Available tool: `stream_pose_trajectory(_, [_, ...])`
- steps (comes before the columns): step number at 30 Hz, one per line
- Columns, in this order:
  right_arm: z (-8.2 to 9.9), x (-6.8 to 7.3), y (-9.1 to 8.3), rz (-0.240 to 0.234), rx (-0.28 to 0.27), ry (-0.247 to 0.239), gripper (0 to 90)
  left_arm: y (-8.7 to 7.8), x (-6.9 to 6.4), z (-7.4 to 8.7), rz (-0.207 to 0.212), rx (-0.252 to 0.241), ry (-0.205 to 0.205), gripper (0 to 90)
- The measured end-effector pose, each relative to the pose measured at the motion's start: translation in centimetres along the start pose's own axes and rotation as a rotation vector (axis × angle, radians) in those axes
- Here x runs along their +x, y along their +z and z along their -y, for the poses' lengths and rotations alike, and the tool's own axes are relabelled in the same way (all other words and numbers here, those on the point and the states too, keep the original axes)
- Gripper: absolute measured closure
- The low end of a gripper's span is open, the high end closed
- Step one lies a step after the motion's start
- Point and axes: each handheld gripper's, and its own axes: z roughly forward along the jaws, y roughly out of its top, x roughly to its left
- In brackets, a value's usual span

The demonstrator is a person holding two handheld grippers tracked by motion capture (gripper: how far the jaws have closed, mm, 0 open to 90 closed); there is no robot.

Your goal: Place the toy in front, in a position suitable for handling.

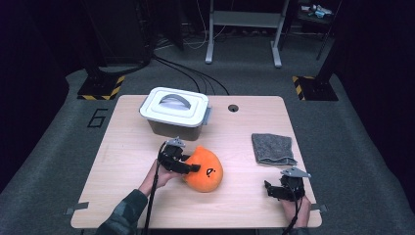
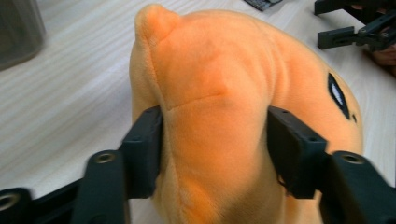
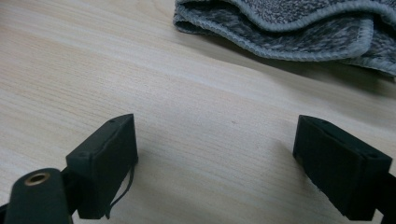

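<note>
An orange plush toy (image 1: 208, 171) with a small black face lies on the wooden table (image 1: 122, 147), near the middle front. My left gripper (image 1: 192, 168) comes at it from the left and is shut on it. In the left gripper view the two black pads (image 2: 144, 140) press into the plush toy (image 2: 219, 84) from both sides. My right gripper (image 1: 270, 190) rests low at the front right of the table. Its jaws stand open over bare wood (image 3: 219, 140) with nothing between them.
A grey bin with a white handled lid (image 1: 174, 111) stands behind the toy. A folded grey cloth (image 1: 273, 148) lies at the right, just beyond the right gripper, and its edge (image 3: 289, 32) shows close ahead. A cable hole (image 1: 233, 107) sits near the far edge.
</note>
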Motion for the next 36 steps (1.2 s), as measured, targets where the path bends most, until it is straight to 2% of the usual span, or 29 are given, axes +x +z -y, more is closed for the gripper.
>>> stream_pose_trajectory(4, [0.0, 0.0, 0.0, -0.001, 0.001, 0.0, 12.9, -0.1, 0.0, 0.5, 0.011, -0.017, -0.016, 54.6])
stream_pose_trajectory(9, [0.0, 0.0, 0.0, -0.001, 0.001, 0.0, 12.9, -0.4, -0.5, 1.0, -0.006, -0.06, -0.028, 62.2])
stream_pose_trajectory(10, [0.0, 0.0, 0.0, -0.001, 0.001, 0.0, 12.9, -0.6, -0.8, 1.1, -0.021, -0.076, -0.026, 64.2])
stream_pose_trajectory(11, [0.0, 0.0, 0.0, -0.001, 0.001, 0.0, 12.9, -0.6, -0.8, 1.1, -0.021, -0.076, -0.026, 64.8])
stream_pose_trajectory(13, [0.0, 0.0, 0.0, -0.001, 0.001, 0.0, 12.9, -0.9, -1.3, 1.2, -0.034, -0.118, -0.037, 65.8])
stream_pose_trajectory(17, [0.0, 0.0, 0.0, -0.001, 0.001, 0.0, 12.9, -1.2, -1.9, 1.3, -0.047, -0.156, -0.052, 66.5])
stream_pose_trajectory(21, [0.0, 0.0, 0.0, -0.001, 0.001, 0.0, 12.9, -1.3, -2.4, 1.3, -0.085, -0.203, -0.091, 66.6])
stream_pose_trajectory(22, [0.0, 0.0, 0.0, -0.001, 0.001, 0.001, 12.9, -1.3, -2.4, 1.3, -0.085, -0.203, -0.091, 66.6])
stream_pose_trajectory(28, [0.0, 0.0, 0.0, -0.001, 0.002, 0.0, 12.9, -1.3, -2.4, 1.1, -0.131, -0.256, -0.15, 66.5])
stream_pose_trajectory(30, [0.0, 0.0, 0.0, -0.001, 0.001, 0.0, 12.8, -1.0, -2.6, 1.0, -0.134, -0.295, -0.189, 66.4])
stream_pose_trajectory(36, [0.0, 0.0, 0.0, -0.001, 0.001, 0.0, 12.9, 0.4, -3.5, 0.5, -0.138, -0.332, -0.232, 66.3])
